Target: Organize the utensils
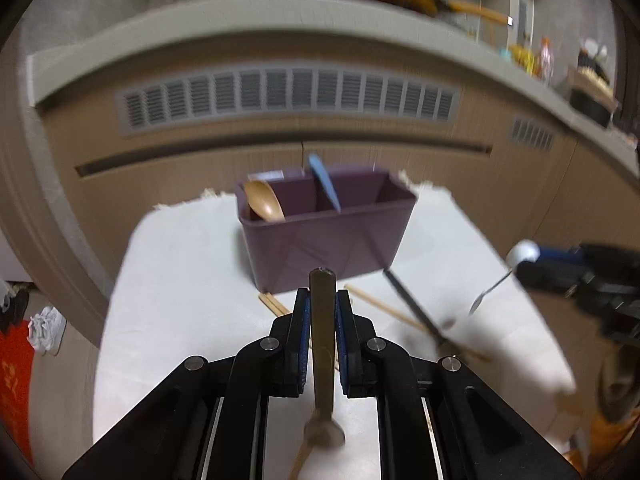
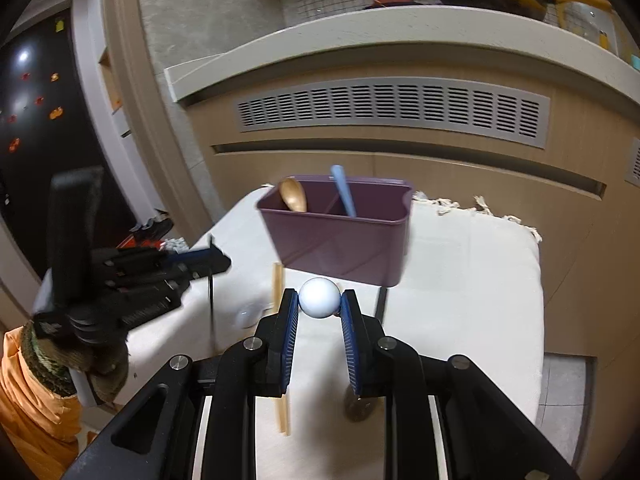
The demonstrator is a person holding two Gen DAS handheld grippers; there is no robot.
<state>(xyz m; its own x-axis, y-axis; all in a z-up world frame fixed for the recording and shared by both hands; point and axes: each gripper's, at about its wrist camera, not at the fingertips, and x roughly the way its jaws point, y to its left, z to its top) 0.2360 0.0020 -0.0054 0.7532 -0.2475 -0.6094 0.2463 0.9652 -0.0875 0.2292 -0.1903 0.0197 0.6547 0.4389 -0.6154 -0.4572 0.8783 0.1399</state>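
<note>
The left gripper (image 1: 323,312) is clamped on the flat dark handle of a spoon (image 1: 322,344), whose bowl hangs blurred at six o'clock below the pads. Holding it by the handle, bowl down, looks meant to let it drop upright into the bin. The right gripper (image 2: 319,312) is closed on the white ball (image 2: 319,297) that tops a slim metal spoon (image 1: 489,292); in the left view that spoon slants down from the ball, at three o'clock. Gripping the ball leaves the thin stem free to swing, so it may sway on the way over.

On the white cloth (image 1: 180,280) just beyond the left pads lie loose wooden chopsticks (image 1: 384,307) at two o'clock and another pair (image 1: 274,304) at eleven. A black-handled utensil (image 1: 414,305) lies across the chopsticks; its head is too blurred to name. These wait their turn and lie under both paths, though the held spoons appear lifted clear of them.

At twelve o'clock stands the purple bin (image 1: 328,240), split into two compartments. A wooden spoon (image 1: 264,201) leans in the left one, and a blue utensil (image 1: 325,182) rests against the divider. Both stick up above the rim and could snag an incoming spoon; the right compartment looks the more open.

Behind is a cabinet front (image 1: 288,140) with a vent grille (image 1: 288,96).
</note>
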